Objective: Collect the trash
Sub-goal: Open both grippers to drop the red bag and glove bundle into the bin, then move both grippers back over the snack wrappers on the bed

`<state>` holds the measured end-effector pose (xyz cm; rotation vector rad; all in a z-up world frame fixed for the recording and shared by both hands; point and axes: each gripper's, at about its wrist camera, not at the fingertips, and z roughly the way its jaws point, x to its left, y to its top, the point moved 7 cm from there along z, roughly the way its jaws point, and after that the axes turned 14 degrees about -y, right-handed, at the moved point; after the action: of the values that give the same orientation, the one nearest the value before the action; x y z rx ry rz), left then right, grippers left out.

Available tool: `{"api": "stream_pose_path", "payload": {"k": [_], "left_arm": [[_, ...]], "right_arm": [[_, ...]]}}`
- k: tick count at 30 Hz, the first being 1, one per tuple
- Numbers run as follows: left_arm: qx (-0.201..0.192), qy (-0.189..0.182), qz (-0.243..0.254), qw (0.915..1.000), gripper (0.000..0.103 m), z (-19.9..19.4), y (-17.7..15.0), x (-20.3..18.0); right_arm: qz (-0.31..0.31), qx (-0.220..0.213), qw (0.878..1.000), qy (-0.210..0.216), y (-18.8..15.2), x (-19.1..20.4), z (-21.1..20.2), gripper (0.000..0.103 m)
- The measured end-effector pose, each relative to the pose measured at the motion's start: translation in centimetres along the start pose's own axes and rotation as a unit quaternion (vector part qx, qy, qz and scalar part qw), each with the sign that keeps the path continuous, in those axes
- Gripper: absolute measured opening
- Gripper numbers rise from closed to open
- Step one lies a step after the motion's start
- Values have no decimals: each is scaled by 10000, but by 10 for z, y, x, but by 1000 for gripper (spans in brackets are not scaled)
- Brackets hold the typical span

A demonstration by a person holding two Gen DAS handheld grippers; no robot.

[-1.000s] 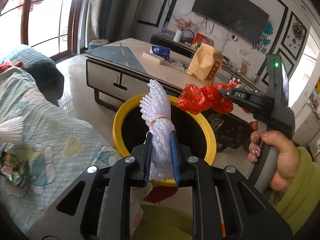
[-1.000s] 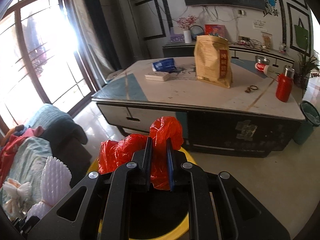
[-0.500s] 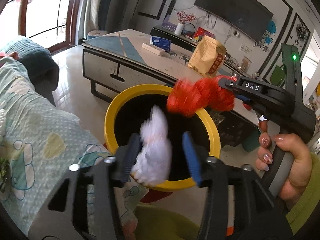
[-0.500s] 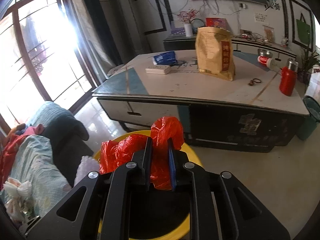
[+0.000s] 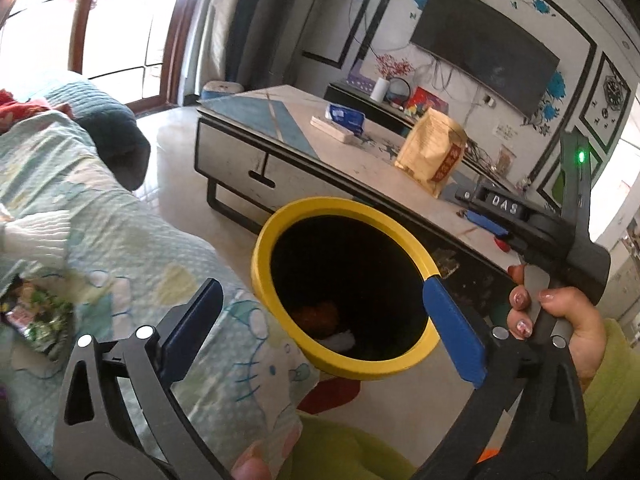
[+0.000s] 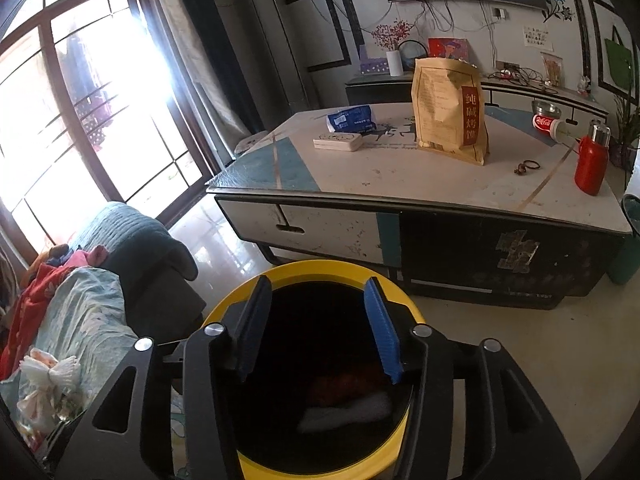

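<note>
A yellow-rimmed black bin (image 5: 280, 216) stands on the floor by the sofa; it also shows in the right wrist view (image 6: 320, 270). Inside lie the red plastic bag (image 5: 316, 314) and the white foam net (image 5: 340, 339), also seen from the right wrist as red bag (image 6: 344, 386) and white net (image 6: 348, 410). My left gripper (image 5: 324, 320) is open and empty over the bin's near rim. My right gripper (image 6: 318, 328) is open and empty above the bin mouth; its body shows in the left wrist view (image 5: 532, 224).
A sofa with a patterned cover (image 5: 100, 232) lies left, with a crumpled wrapper (image 5: 40, 316) and white foam piece (image 6: 48, 376) on it. A coffee table (image 6: 400, 184) behind the bin holds a paper bag (image 6: 448, 108), red flask (image 6: 592, 160), tissue pack (image 6: 352, 118).
Both grippers opened. The white foam net dropped from the left gripper and the red bag from the right gripper; both now lie inside the bin.
</note>
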<state>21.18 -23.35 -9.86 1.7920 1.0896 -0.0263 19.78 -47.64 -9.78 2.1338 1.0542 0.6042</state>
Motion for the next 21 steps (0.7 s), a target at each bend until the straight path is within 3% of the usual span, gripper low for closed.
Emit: {"api": "stream_pose_path", "payload": {"k": [21], "left_arm": [[-944, 632, -112, 9935, 92, -84, 16, 27]], "right_arm": [[-553, -233, 9958, 692, -20, 65, -55, 63]]}}
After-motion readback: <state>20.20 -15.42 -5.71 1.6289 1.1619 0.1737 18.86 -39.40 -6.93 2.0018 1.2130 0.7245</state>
